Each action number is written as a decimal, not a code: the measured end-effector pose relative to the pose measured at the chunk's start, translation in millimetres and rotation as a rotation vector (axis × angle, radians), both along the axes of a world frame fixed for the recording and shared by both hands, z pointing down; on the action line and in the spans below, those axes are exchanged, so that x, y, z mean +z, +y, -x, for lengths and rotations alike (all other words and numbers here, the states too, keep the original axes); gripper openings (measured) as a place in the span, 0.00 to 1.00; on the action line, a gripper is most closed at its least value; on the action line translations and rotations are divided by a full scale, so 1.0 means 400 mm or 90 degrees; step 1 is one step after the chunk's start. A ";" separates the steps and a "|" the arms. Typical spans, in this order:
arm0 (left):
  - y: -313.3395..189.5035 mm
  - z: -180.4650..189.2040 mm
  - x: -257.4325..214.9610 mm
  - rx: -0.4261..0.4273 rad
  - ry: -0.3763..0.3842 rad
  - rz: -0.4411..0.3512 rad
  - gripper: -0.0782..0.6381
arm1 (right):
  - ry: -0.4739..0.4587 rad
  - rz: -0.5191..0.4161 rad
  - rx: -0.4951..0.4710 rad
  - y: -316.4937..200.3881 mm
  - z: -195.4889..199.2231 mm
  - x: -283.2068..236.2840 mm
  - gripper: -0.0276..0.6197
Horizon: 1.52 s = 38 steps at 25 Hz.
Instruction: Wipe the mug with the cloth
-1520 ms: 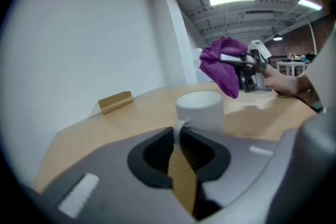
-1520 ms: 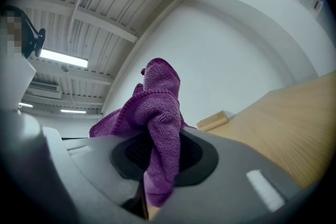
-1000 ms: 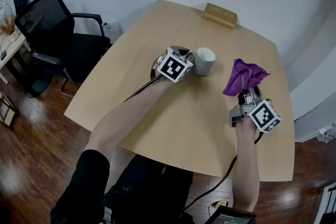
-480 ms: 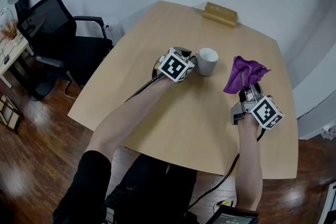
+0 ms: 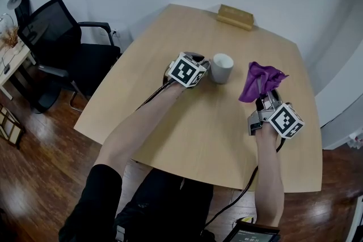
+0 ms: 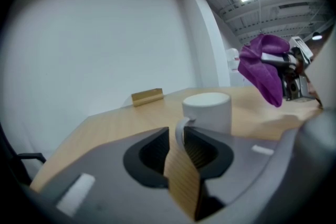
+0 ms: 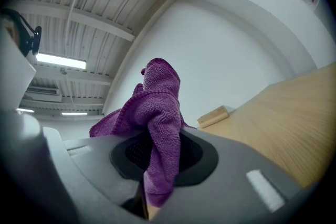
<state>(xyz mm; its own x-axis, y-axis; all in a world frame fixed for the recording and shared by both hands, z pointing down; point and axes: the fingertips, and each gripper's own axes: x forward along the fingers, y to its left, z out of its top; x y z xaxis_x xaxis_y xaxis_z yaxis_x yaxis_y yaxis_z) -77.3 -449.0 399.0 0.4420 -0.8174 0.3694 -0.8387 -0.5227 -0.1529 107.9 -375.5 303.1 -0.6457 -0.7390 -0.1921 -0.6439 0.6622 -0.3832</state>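
A white mug (image 5: 222, 68) stands upright on the wooden table (image 5: 193, 127). My left gripper (image 5: 203, 65) is at the mug's left side, its jaws opening. In the left gripper view the mug's handle (image 6: 179, 131) sits between the two pads of the left gripper (image 6: 178, 148), with a gap of table showing beside it. To the right of the mug, my right gripper (image 5: 264, 98) is shut on a purple cloth (image 5: 261, 81), held raised above the table. The cloth (image 7: 157, 113) bunches up out of the right gripper (image 7: 157, 165) and hangs apart from the mug (image 6: 207, 113).
A small wooden block (image 5: 235, 16) lies near the table's far edge. A black office chair (image 5: 62, 42) stands off the table's left side. The table's right edge (image 5: 311, 122) runs close to my right gripper.
The left gripper's jaws have loosened around the mug's handle; the mug has stayed in place. The right gripper with the cloth has barely shifted.
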 end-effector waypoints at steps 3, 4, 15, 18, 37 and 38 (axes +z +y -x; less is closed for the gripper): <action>-0.007 0.002 -0.004 -0.003 0.001 0.000 0.27 | -0.001 0.001 -0.001 0.001 0.002 0.001 0.15; -0.007 0.001 -0.003 -0.001 0.001 0.000 0.27 | -0.002 0.001 -0.003 0.002 0.002 0.002 0.15; 0.129 -0.001 -0.046 0.051 0.117 -0.010 0.27 | -0.008 0.013 -0.039 0.002 0.016 0.012 0.15; 0.223 -0.032 -0.103 0.121 0.245 -0.034 0.27 | 0.023 0.014 -0.068 0.012 0.049 0.023 0.15; 0.661 -0.029 -0.259 0.299 0.633 -0.055 0.12 | 0.004 0.073 -0.260 0.444 0.224 0.053 0.15; 0.666 -0.033 -0.267 0.301 0.639 -0.054 0.12 | -0.005 0.085 -0.267 0.452 0.223 0.056 0.15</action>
<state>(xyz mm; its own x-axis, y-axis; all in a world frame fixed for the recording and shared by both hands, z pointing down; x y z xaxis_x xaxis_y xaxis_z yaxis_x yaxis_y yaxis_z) -64.2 -182.7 292.4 0.7826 -0.4935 -0.3795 -0.3208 -0.8421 0.4334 18.5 -194.6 325.3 -0.8943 -0.4316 -0.1183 -0.3267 0.8102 -0.4866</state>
